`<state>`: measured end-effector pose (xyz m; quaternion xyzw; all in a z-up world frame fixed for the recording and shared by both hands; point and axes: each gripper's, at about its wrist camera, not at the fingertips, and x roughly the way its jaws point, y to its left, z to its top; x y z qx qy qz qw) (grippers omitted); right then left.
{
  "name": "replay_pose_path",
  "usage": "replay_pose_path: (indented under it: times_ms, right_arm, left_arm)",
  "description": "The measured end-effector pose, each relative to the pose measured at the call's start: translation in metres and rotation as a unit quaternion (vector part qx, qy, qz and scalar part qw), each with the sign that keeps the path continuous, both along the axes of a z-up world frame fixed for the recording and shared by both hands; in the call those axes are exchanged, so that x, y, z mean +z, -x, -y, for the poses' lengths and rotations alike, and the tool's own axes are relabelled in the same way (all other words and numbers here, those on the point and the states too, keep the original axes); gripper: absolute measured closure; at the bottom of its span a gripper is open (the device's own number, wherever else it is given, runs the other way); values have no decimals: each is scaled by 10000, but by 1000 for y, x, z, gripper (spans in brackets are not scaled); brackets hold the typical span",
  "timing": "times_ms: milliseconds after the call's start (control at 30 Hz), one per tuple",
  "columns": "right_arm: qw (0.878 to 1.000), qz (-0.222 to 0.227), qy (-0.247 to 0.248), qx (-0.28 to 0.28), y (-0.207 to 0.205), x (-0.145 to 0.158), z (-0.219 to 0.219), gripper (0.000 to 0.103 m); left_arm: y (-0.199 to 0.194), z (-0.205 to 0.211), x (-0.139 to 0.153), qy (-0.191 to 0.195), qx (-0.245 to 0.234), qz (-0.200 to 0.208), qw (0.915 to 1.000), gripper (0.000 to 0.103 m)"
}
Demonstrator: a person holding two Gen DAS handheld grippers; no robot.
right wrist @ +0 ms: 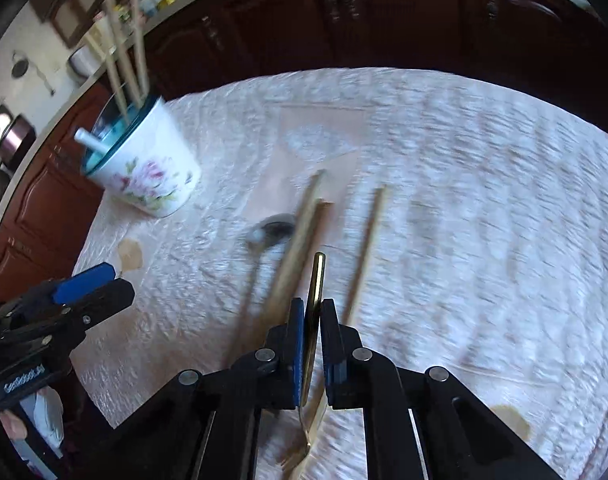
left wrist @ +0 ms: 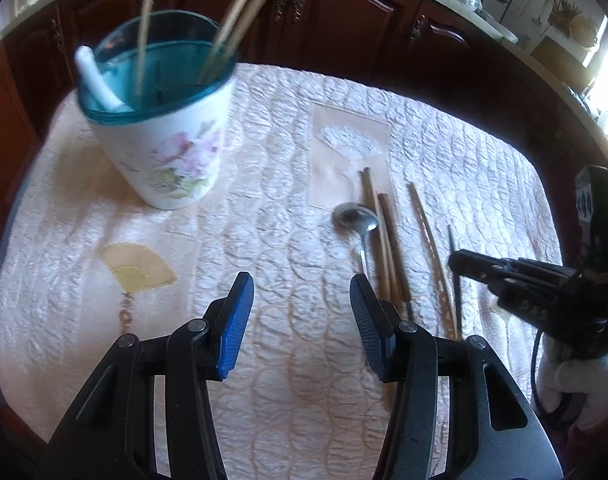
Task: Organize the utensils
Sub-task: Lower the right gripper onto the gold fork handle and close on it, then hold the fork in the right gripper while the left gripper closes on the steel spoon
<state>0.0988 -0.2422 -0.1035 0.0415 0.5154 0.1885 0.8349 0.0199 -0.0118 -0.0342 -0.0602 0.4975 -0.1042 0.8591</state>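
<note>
The right tongs [right wrist: 313, 320] are clamped on a gold-coloured fork [right wrist: 317, 280]: its slim handle stands up between the blue pads and its tines show below them, near the bottom of the right wrist view. The left tongs [left wrist: 302, 312] hang wide open above the quilted cloth of the bench [left wrist: 264, 240], with nothing between their pads. Just to the right of the left tongs lie the loose utensils: a metal spoon [left wrist: 354, 216] with its bowl away from the camera, a pair of wooden chopsticks [left wrist: 384, 240] touching its right side, and a single chopstick [left wrist: 430, 248] a little apart further right. A floral cup [left wrist: 164, 132] with a teal inside stands on the far left of the bench, well apart from both tongs, holding pale chopsticks [right wrist: 122, 60] and a white-handled utensil [left wrist: 96, 76]. A gloved hand [left wrist: 580, 384] grips the right tool at the edge of the left wrist view.
</note>
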Motion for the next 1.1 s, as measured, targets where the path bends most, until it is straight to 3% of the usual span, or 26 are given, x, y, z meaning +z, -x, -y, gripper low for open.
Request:
replay_pose_path:
  times_ms: [333,500,667,1100]
  right_arm:
    - [9973,-169,-255,-663,-2,-9,60,96]
    - [9953,-250,-19,-932,-2,-16,79,96]
    - [9944,-483,39,-935,-4,-26,93,96]
    - [9930,-568,-198,-1013,-5,-22,119,96]
  left_arm:
    - [-13,19,-12,-90,-201,-143,9997,53]
    - [-26,24,-15,-92,-286,-169,9994,53]
    - [-38,41,-20,-254,-505,-156,9983,53]
    - [-62,76,-46,-610,-770,-435,9942,54]
